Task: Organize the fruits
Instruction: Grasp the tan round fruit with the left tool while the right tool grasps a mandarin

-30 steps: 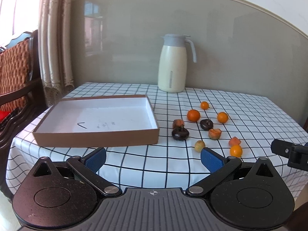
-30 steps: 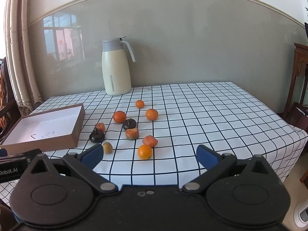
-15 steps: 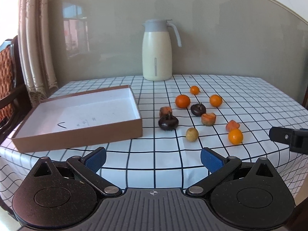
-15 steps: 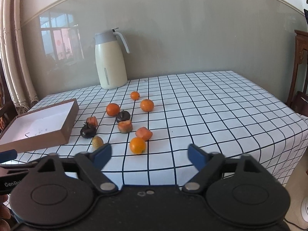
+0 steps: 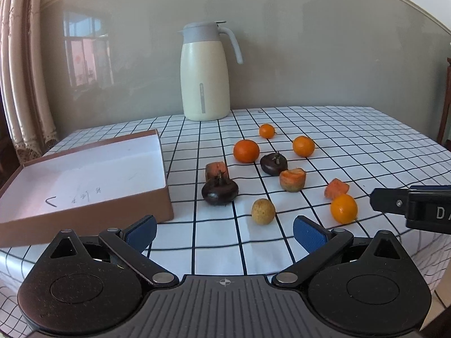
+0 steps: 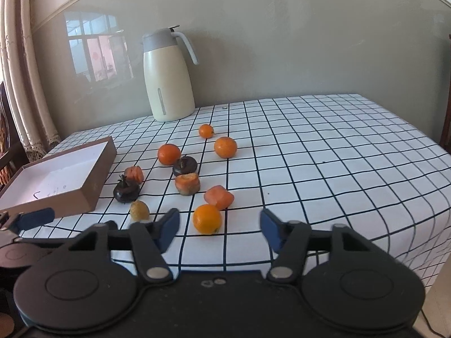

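Several fruits lie on the checked tablecloth: oranges such as the nearest one [image 6: 207, 218] [image 5: 344, 208], two dark round fruits [image 5: 220, 191] [image 6: 184, 166], a small yellow-brown fruit [image 5: 263, 211] [image 6: 139, 210] and cut orange pieces [image 6: 219, 197]. An open brown box [image 5: 84, 169] [image 6: 56, 177] with a white inside sits at the left and holds no fruit. My left gripper [image 5: 224, 236] is open, just short of the yellow-brown fruit. My right gripper [image 6: 220, 231] is open, with the nearest orange just ahead, between its fingertips.
A cream thermos jug [image 5: 205, 73] [image 6: 167, 76] stands at the back of the table by the grey wall. Curtains [image 5: 19, 84] hang at the left. The table's front edge [image 5: 214, 264] is close below both grippers. The right gripper's finger shows in the left wrist view [image 5: 414, 205].
Both grippers have moved forward and closer to the fruits. The right gripper has come up to the nearest orange. Both stay open.
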Tool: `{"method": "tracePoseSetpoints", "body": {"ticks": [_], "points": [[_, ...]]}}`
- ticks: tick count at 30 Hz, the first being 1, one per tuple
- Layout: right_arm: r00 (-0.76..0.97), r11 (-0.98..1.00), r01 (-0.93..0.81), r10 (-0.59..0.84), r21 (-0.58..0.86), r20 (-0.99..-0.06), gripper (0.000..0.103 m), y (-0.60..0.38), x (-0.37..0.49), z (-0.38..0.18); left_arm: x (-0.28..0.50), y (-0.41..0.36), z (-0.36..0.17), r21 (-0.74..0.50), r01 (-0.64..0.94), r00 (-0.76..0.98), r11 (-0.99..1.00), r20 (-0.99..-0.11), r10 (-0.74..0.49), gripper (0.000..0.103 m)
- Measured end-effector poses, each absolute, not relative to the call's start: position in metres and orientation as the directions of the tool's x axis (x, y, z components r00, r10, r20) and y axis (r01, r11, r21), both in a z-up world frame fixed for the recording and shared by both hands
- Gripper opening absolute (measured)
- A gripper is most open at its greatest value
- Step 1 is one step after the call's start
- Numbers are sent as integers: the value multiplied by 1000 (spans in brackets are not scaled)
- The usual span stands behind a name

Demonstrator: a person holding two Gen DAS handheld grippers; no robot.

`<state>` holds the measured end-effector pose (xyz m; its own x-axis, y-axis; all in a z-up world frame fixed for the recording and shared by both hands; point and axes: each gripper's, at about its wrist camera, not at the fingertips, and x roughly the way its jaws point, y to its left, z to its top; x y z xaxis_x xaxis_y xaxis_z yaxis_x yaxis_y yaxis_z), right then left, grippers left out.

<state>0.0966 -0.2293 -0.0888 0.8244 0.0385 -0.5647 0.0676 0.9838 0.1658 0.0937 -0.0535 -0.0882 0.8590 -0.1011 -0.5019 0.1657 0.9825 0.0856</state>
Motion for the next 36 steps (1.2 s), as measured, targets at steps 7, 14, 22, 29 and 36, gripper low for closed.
{"method": "tracePoseSetpoints", "body": {"ticks": [7,14,22,29,36], "points": [[811,982,63,52,177,-582,44,-229,108,-97,116,-61,-104,52,185,832,981,-540,-128,75],[805,982,60,58,179,-590,43,-227,119,-102,125,-71,-111,52,214,825,975,-545,-152,62],[793,981,61,64,182,-607,42,-225,131,-109,135,-76,-115,59,219,828,974,-540,-154,62],[789,980,66,64,189,-611,34,-224,140,-115,136,-79,-117,55,233,834,971,-524,-171,49],[781,980,50,82,193,-620,28,-221,143,-119,139,-80,-124,29,243,827,970,-528,-192,39]]}}
